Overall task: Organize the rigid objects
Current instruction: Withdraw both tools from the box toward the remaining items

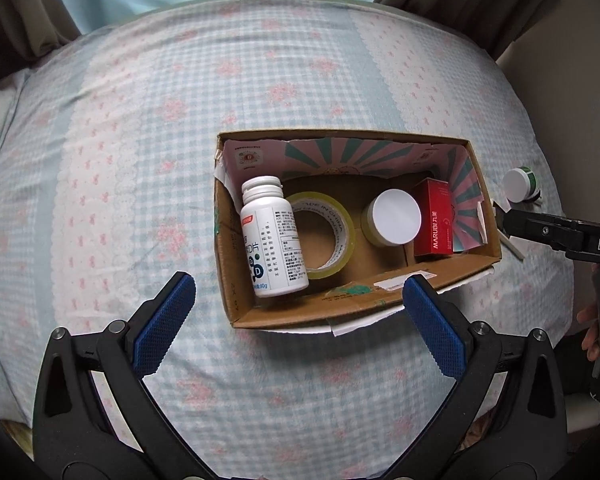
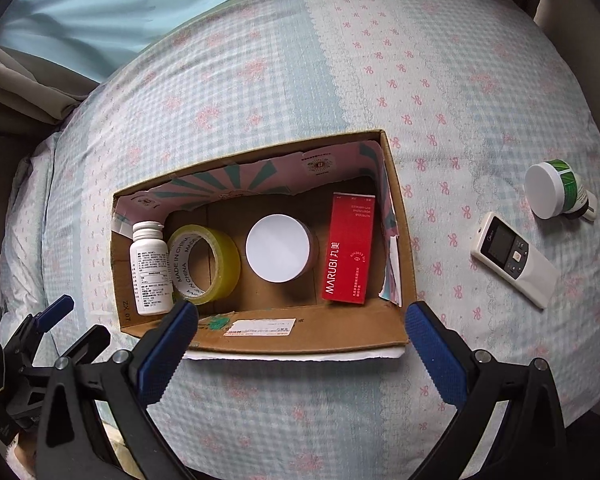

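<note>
An open cardboard box (image 1: 428, 282) (image 2: 300, 340) lies on the bed. Inside it are a white pill bottle (image 1: 270, 240) (image 2: 150, 272), a yellow tape roll (image 1: 332, 228) (image 2: 216, 264), a white-lidded jar (image 1: 394, 217) (image 2: 278, 254) and a red carton (image 1: 434, 220) (image 2: 348, 248). Right of the box on the sheet lie a white remote (image 2: 514, 258) and a green-labelled white-capped jar (image 1: 520, 185) (image 2: 556, 192). My left gripper (image 1: 298, 312) hangs open and empty over the box's near wall. My right gripper (image 2: 302, 340) is open and empty too, above that same wall.
The bed carries a blue checked sheet with pink bows (image 1: 180, 120) (image 2: 460, 80). Curtains (image 1: 28, 8) and a pale blue drape (image 2: 100, 8) hang at the far side. The right gripper's black body (image 1: 560, 232) and a hand (image 1: 592, 332) show at the right edge of the left wrist view.
</note>
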`<state>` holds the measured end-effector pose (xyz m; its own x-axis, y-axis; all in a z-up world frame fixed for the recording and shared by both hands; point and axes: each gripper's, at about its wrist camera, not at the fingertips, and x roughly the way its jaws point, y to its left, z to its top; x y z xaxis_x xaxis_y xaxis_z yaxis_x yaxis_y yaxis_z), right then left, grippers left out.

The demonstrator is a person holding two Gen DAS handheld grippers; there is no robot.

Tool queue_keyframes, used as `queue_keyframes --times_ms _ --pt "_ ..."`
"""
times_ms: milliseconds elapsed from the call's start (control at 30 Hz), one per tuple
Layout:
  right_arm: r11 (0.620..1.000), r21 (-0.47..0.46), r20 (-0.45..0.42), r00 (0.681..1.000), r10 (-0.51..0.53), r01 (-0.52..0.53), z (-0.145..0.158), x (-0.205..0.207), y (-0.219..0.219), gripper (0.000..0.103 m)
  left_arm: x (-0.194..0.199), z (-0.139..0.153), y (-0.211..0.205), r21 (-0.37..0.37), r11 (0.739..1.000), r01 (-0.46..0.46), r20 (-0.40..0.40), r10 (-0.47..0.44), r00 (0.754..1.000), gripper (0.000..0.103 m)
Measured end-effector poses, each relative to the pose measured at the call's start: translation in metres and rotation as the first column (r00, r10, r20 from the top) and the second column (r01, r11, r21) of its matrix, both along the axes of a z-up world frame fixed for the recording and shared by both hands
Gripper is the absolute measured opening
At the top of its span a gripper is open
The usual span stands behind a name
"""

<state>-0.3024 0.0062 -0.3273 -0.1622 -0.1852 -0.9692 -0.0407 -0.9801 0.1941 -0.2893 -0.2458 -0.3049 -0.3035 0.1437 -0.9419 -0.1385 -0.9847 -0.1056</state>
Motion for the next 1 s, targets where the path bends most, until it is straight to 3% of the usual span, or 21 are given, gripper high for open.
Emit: queue_keyframes --times_ms 233,433,633,833,1000 --pt "1.0 0.027 -0.087 0.996 -0.01 0.013 0.052 0.036 0.014 0.103 0.021 0.037 0.003 0.024 1.0 -0.013 -0.054 0.015 0.998 0.103" --pt "0.996 0.089 -0.187 0.982 -0.011 0.028 0.095 0.072 0.038 0.103 0.044 0.063 0.012 0.075 0.997 -0.021 -0.081 0.027 0.996 0.103" --pt "0.981 0.18 -0.266 0.964 -0.023 0.073 0.132 0.099 0.076 0.103 0.06 0.082 0.033 0.064 0.998 -0.002 -0.108 0.009 0.994 0.103" --pt "0.978 0.179 -0.285 0.957 -0.05 0.105 0.146 0.108 0.13 0.103 0.068 0.095 0.068 0.07 0.998 0.007 -0.111 0.001 0.994 0.103" --pt "0.98 0.184 -0.289 0.957 -0.016 0.072 0.141 0.103 0.178 0.103 0.073 0.1 0.107 0.044 0.998 -0.033 -0.116 0.038 0.993 0.103"
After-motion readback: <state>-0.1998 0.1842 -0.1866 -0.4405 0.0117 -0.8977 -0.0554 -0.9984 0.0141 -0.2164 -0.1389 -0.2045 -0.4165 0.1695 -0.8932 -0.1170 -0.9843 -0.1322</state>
